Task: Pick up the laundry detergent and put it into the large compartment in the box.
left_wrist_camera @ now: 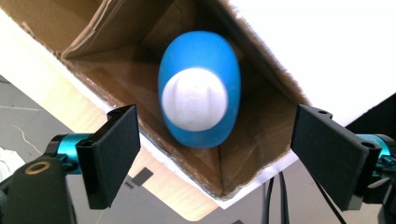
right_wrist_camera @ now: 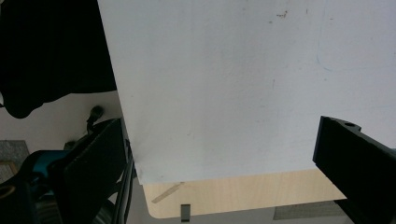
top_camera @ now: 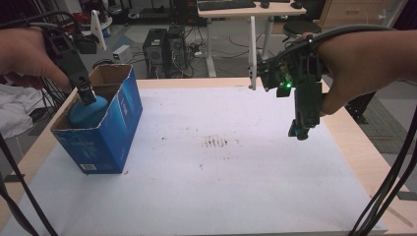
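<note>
The blue ball-like toy (top_camera: 87, 112) lies inside the open cardboard box (top_camera: 105, 142), which stands on the white sheet of the worktop (top_camera: 236, 167) at about nine o'clock in the high view. The left claw (top_camera: 87, 96) hangs just above the toy at the box mouth. In the left gripper view its jaws stand wide apart with the toy (left_wrist_camera: 200, 98) well beyond and between them, neither pad touching it. So the toy looks already dropped in: the placing step seems done, and what is left, by my judgement, is only to lift the left claw clear of the box, and perhaps to close or move the box.

The toy is egg-shaped rather than round. In the left gripper view its long axis runs from twelve to six o'clock, and its white round cap (left_wrist_camera: 194, 99) faces straight up at the camera, so the toy lies with that face toward the box opening. It rests against the inner fold of the cardboard (left_wrist_camera: 140, 60), toward the corner of the box.

The right claw (top_camera: 299, 132) hangs over the worktop at about three o'clock in the high view, pointing down. In the right gripper view its jaws are spread wide over the bare sheet (right_wrist_camera: 224, 93), with nothing between them.
</note>
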Available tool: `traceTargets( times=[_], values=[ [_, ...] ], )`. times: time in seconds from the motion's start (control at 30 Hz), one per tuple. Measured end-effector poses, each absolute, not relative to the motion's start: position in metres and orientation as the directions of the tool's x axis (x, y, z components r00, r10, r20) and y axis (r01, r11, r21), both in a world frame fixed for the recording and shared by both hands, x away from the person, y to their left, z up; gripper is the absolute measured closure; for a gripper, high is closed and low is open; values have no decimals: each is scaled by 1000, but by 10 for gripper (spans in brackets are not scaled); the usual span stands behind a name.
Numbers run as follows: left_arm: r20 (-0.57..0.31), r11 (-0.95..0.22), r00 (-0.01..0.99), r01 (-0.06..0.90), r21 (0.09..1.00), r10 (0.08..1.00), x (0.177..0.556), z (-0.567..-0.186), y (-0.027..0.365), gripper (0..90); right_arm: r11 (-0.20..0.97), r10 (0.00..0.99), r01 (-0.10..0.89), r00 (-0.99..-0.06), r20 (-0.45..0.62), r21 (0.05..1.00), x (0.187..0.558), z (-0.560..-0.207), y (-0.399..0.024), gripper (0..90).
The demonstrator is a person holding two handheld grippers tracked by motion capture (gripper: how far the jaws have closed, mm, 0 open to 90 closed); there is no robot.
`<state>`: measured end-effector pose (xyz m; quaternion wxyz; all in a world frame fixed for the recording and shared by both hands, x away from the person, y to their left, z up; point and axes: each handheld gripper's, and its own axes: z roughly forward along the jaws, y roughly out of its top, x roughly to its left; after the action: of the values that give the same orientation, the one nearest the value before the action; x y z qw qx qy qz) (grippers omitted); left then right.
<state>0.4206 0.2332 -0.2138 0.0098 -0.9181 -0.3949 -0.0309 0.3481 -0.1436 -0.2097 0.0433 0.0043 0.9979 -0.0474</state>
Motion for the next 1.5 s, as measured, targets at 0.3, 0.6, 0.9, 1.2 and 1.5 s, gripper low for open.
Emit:
traceTargets(
  times=[0.3,0.6,0.9,1.2,1.5],
  values=[
    [100,-745,740,667,18,665,416,-208,210,44,996,-1,7,-996,-86,-87,350,-211,-143,20],
    [94,-813,808,582,25,582,409,-210,176,17,996,3,10,-997,-77,-85,351,-216,-146,20],
    [42,-888,887,458,39,459,400,-217,136,16,997,7,12,-997,-75,-76,351,-214,-147,20],
    [14,-933,934,357,48,358,389,-222,108,16,997,15,21,-997,-75,-78,350,-214,-148,20],
    [-15,-963,964,266,44,265,380,-233,84,17,997,19,25,-997,-81,-76,348,-209,-149,20]
  ],
)
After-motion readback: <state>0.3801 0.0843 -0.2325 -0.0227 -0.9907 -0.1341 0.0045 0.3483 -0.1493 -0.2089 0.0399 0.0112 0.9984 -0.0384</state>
